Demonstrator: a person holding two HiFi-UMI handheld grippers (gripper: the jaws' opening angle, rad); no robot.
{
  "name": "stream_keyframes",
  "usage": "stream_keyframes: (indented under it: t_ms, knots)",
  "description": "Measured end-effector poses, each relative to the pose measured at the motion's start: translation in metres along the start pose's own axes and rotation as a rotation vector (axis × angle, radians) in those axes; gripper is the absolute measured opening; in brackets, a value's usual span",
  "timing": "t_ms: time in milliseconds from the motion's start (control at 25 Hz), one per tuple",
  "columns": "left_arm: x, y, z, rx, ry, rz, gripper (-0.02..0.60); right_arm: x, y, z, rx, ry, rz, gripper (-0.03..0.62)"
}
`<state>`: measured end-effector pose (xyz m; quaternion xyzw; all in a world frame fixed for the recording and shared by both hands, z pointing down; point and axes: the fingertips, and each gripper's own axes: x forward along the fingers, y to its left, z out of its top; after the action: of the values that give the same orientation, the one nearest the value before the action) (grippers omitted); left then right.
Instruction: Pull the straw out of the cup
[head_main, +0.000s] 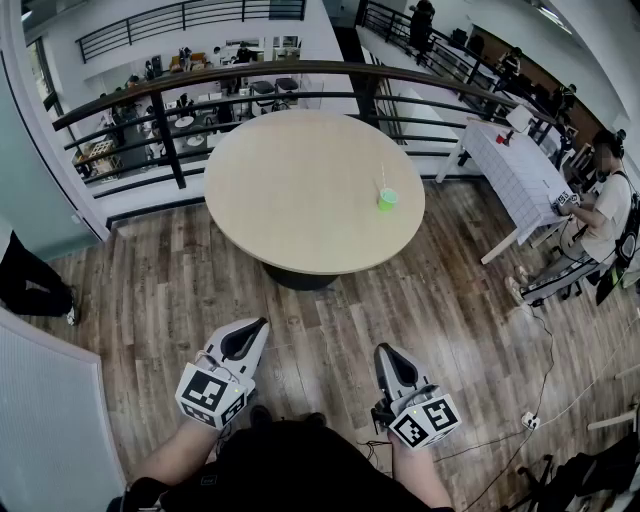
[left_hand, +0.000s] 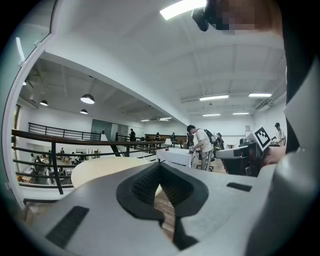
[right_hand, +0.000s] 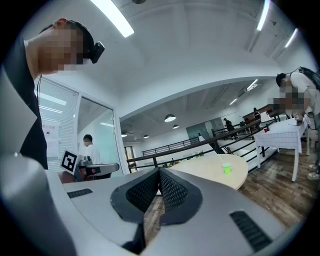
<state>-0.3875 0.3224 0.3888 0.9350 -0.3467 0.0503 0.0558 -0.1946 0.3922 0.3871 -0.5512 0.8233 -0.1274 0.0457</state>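
Observation:
A small green cup (head_main: 387, 200) with a thin straw (head_main: 381, 178) standing in it sits near the right edge of a round beige table (head_main: 300, 190). In the right gripper view the cup (right_hand: 227, 168) and its straw (right_hand: 220, 159) show far off on the table (right_hand: 210, 167). Both grippers hang low in front of my body, well short of the table. My left gripper (head_main: 262, 323) is shut with nothing in it, its jaws meeting at the tip (left_hand: 160, 164). My right gripper (head_main: 381, 349) is likewise shut and empty (right_hand: 159, 170).
A dark railing (head_main: 230, 85) runs behind the table, with a lower floor beyond it. A white table (head_main: 520, 170) stands at the right, where a person (head_main: 595, 225) sits. Wood floor (head_main: 320, 320) lies between me and the round table. Cables (head_main: 540, 400) trail at the lower right.

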Motion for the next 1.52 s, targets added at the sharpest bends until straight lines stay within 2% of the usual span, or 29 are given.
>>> stream_keyframes:
  t_ms: [320,600,800,1200,1520]
  knots:
    - [0.009,-0.009,0.0,-0.002,-0.001,0.002,0.008,-0.007,-0.011,0.003,0.017,0.0,-0.003,0.021]
    - [0.021,-0.026,0.001,0.003,0.002,-0.003,0.008,-0.027,-0.027,0.016,0.019,-0.053,-0.016,0.023]
    - [0.041,-0.05,0.001,-0.006,0.011,-0.004,0.008,-0.056,-0.054,0.022,0.032,-0.068,-0.034,0.023]
    - [0.094,-0.1,0.005,0.013,0.013,-0.055,0.008,-0.112,-0.11,0.023,0.068,-0.083,-0.087,0.023]
    - [0.145,-0.108,0.001,-0.004,0.032,-0.089,0.008,-0.107,-0.153,0.033,0.068,-0.075,-0.109,0.025]
